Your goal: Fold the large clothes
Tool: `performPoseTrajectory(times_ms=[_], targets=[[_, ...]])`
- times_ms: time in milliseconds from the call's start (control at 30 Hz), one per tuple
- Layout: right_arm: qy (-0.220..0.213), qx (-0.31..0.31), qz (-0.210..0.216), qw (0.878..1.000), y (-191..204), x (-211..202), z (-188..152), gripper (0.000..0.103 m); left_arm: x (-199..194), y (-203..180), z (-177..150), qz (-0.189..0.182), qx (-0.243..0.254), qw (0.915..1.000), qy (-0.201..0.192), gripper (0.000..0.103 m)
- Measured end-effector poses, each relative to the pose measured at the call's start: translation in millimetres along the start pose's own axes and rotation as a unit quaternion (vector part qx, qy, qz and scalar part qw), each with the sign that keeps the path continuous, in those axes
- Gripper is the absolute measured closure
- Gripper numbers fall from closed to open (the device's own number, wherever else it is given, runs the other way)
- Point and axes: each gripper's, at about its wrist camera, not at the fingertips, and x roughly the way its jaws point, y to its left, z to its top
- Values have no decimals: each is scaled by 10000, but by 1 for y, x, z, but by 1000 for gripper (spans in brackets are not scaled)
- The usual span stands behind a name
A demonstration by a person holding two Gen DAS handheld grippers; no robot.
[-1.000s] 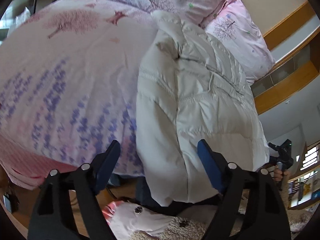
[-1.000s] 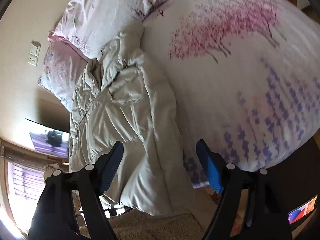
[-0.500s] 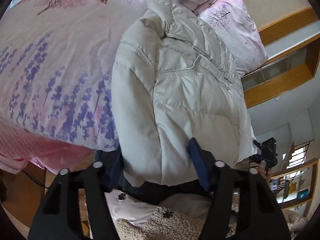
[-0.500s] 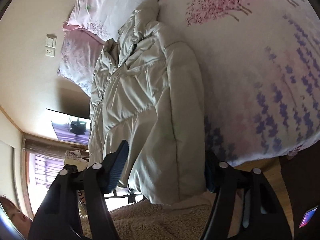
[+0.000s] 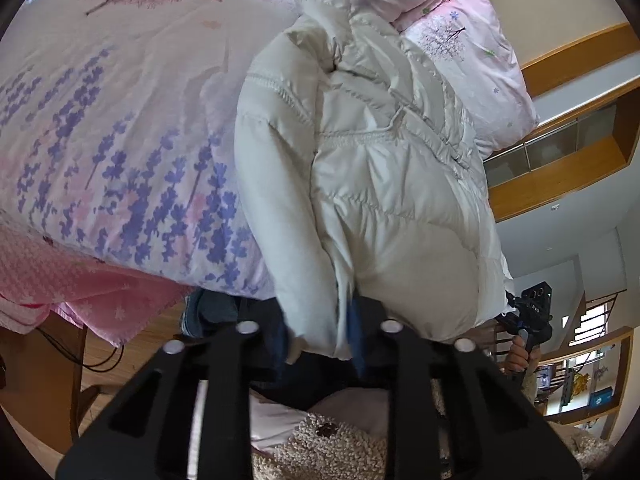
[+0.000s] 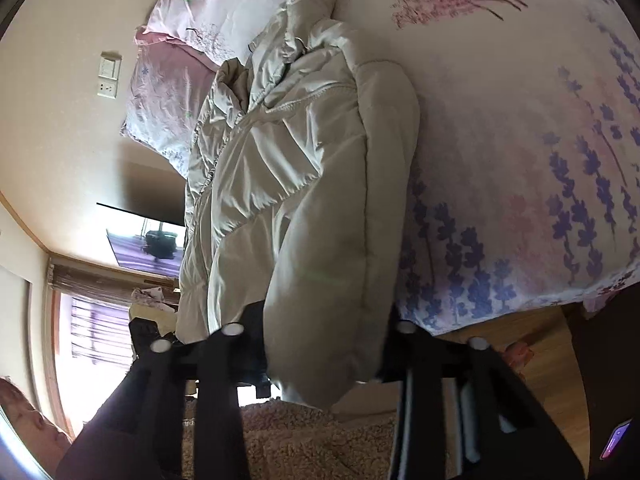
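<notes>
Left wrist view, hidden: the hem of the cream-white quilted puffer jacket (image 5: 384, 184) drops below the edge of the bed and covers most of your blue finger pads (image 5: 356, 332); only slivers of blue show.
Left wrist view, fingers: your left gripper (image 5: 320, 340) is nearly closed, pinching a narrow fold of the jacket's bottom hem on its left side.
Left wrist view, jacket: it lies lengthwise on the pale pink duvet printed with purple flower sprigs (image 5: 120, 140), collar towards the floral pink pillows (image 5: 472, 48) at the far end.
Left wrist view, edge: at far right, a small part of your other hand with its black tool (image 5: 530, 312) peeks out past the jacket.

Right wrist view, hidden: the jacket's (image 6: 304, 184) thick padded edge hangs between the fingers and hides both pads, so you cannot see the contact surfaces.
Right wrist view, fingers: your right gripper (image 6: 324, 344) stands fairly wide, its jaws pressed against either side of the bulky hem.
Right wrist view, surroundings: the duvet (image 6: 520, 140) fills the right; pillows (image 6: 192, 32) sit top left against a beige wall with a white switch plate (image 6: 109, 78).
</notes>
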Motion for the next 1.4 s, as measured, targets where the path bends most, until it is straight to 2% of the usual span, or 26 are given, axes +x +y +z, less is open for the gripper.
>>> performPoseTrajectory(times_ms=[67, 200, 500, 700, 833, 933, 1233, 1400], targets=[[-107, -111, -69, 9999, 8, -2, 1, 80, -5, -4, 3, 42, 71, 9999, -131, 87], [-385, -451, -228, 9980, 30, -9, 4, 85, -15, -8, 11, 58, 166, 9991, -380, 90], [-973, -810, -287, 9915, 68, -24, 11, 87, -41, -19, 27, 10, 264, 9953, -931, 93], [-1619, -1241, -201, 9788, 110, -43, 28, 87, -67, -42, 50, -23, 574, 9864, -1540, 93], [-2076, -1553, -211, 9656, 142, -49, 49, 87, -81, -62, 76, 51, 770, 9770, -1990, 93], [-2350, -1688, -232, 9569, 159, -47, 65, 87, -82, -74, 97, 170, 865, 9721, -2172, 93], [-2736, -1974, -447, 9403, 202, -25, 134, 87, -68, -94, 178, 375, 869, 9653, -2432, 93], [-2877, -2106, -683, 9318, 221, -3, 176, 87, -48, -98, 230, 509, 762, 9650, -2458, 93]])
